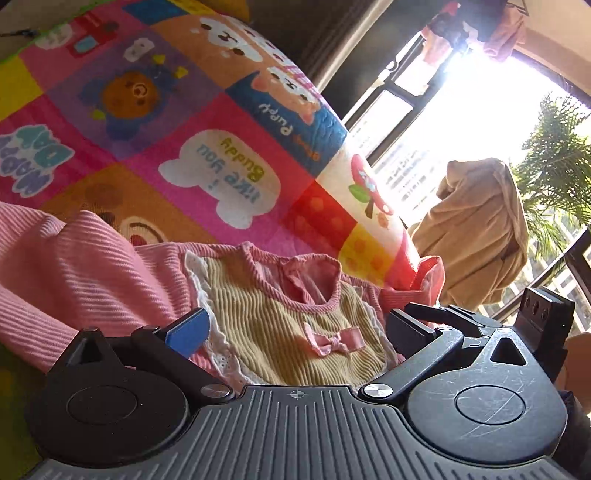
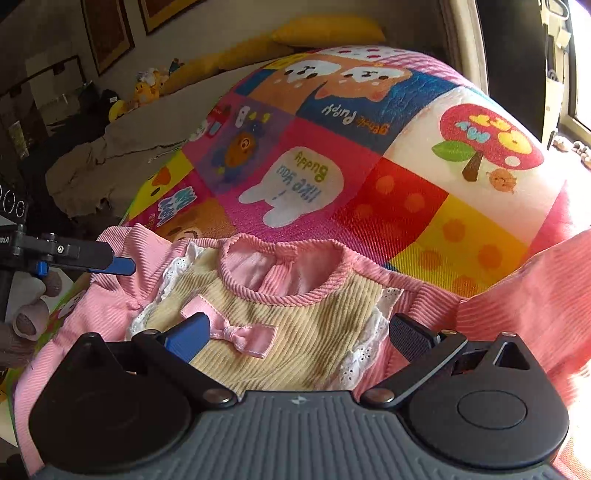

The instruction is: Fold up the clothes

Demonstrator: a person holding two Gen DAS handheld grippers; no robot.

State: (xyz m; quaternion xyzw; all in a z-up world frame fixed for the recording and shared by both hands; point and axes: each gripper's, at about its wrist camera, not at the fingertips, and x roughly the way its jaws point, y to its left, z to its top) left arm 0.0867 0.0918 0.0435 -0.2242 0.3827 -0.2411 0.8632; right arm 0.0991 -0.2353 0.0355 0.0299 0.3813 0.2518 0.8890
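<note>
Both wrist views look low and close across the same pink top (image 1: 258,325) (image 2: 295,332).

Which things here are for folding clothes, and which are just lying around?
For the job:
pink dress
left gripper, open
right gripper, open
colourful mat underneath

Just lying about:
yellow pillow
stuffed toys
beige cloth by the window

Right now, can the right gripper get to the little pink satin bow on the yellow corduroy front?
Probably yes: the right gripper is open with the little pink satin bow between its fingers, nothing covering it.
</note>
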